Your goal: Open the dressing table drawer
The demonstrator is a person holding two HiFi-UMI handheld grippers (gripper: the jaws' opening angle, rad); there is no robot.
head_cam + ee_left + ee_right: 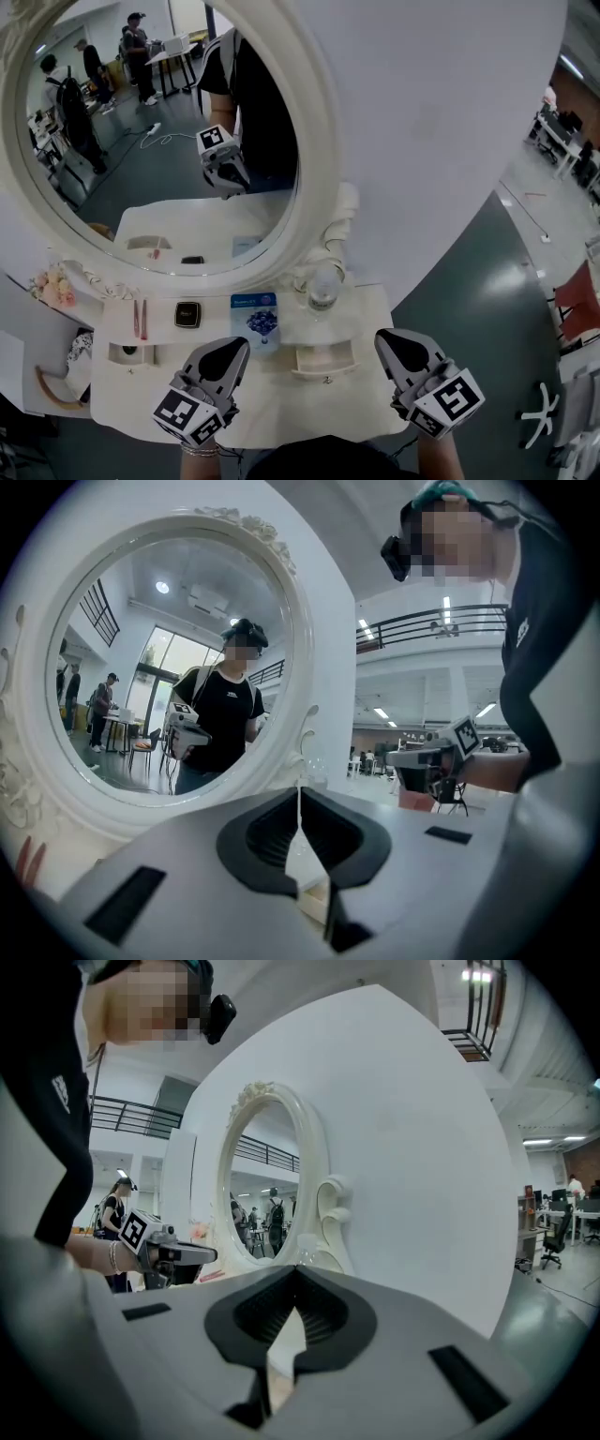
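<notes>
**Drawer (323,360) lies nearer the right claw (396,339)**

Both claws are shut on nothing, the left claw (230,349) included. In the head view the drawer already stands pulled out from the desk (272,389) front. Its long axis runs three-to-nine, and it lies at about nine o'clock from the right claw. Its handle is too small to make out, and neither gripper view shows the drawer plainly.

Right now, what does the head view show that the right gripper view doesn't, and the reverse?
Head view only: the pulled-out drawer, blue packet and black case on the table. Right gripper view only: a balcony railing and the right tongs seen along their inner ribbing, tips shut. Both: the oval mirror and the left tongs.
</notes>
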